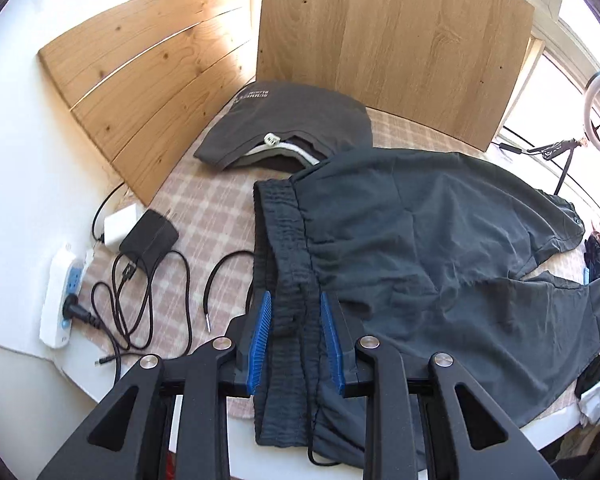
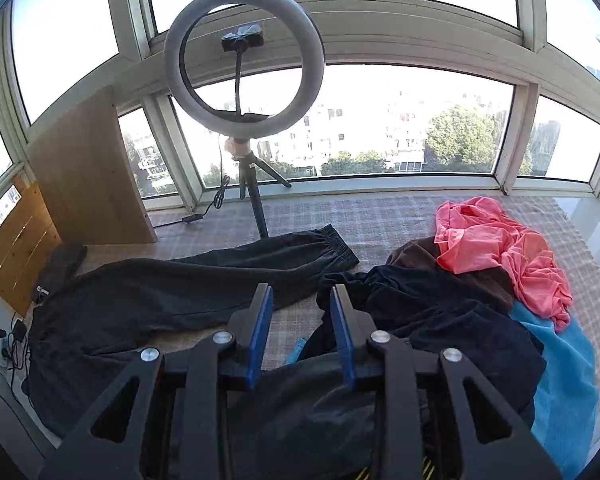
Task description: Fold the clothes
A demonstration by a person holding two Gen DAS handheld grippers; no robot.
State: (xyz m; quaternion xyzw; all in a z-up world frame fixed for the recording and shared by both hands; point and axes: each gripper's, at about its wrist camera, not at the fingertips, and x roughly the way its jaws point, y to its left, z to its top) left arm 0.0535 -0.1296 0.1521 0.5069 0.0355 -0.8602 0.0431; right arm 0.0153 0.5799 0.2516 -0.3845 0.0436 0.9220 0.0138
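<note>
Left wrist: left gripper (image 1: 296, 340) spread apart, straddling the waistband of the dark trousers (image 1: 440, 248) on the checked cloth (image 1: 204, 208); a loose drawstring (image 1: 216, 280) and charger cables (image 1: 140, 300) lie just beside and could snag as the jaws clamp. Right wrist: right gripper (image 2: 302, 336) released, holding nothing, above the trousers' near leg; the clothes pile (image 2: 500, 248) and ring light tripod (image 2: 252, 184) crowd the folding space.

The left hand-held gripper (image 1: 296, 312) and right hand-held gripper (image 2: 302, 304) look alike: matte black angular linkage arms with triangular cutouts, round silver pivot screws, and ribbed blue finger pads (image 1: 262, 336).
</note>
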